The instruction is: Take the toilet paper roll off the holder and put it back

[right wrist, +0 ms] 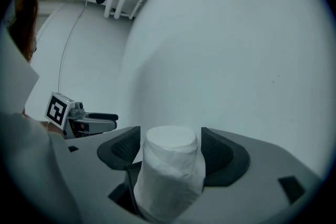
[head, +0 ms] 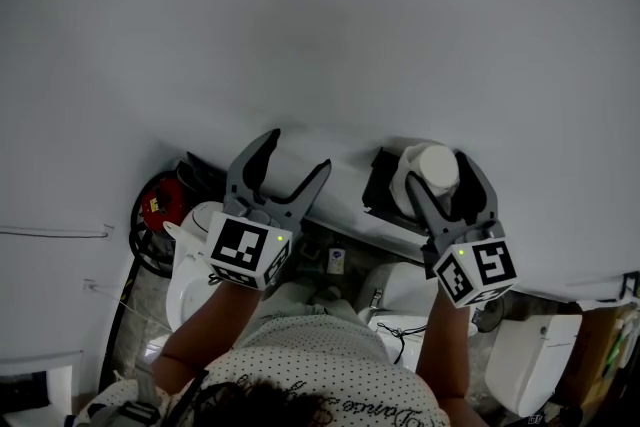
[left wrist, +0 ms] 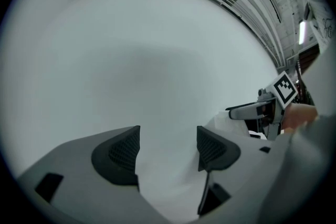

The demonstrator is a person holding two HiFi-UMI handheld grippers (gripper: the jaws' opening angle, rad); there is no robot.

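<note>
The toilet paper roll sits between the jaws of the right hand-held gripper, just right of the holder on the wall. The left hand-held gripper is apart to the left, before the wall.

Hand-held grippers L, R open

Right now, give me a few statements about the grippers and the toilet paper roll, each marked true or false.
The toilet paper roll stands between the jaws of the right gripper. True.
The left gripper holds the roll. False: its jaws stand apart, with nothing between them.
Both grippers face a plain white wall. True.
The roll lies on the floor. False: it is up at the dark holder by the wall.
</note>
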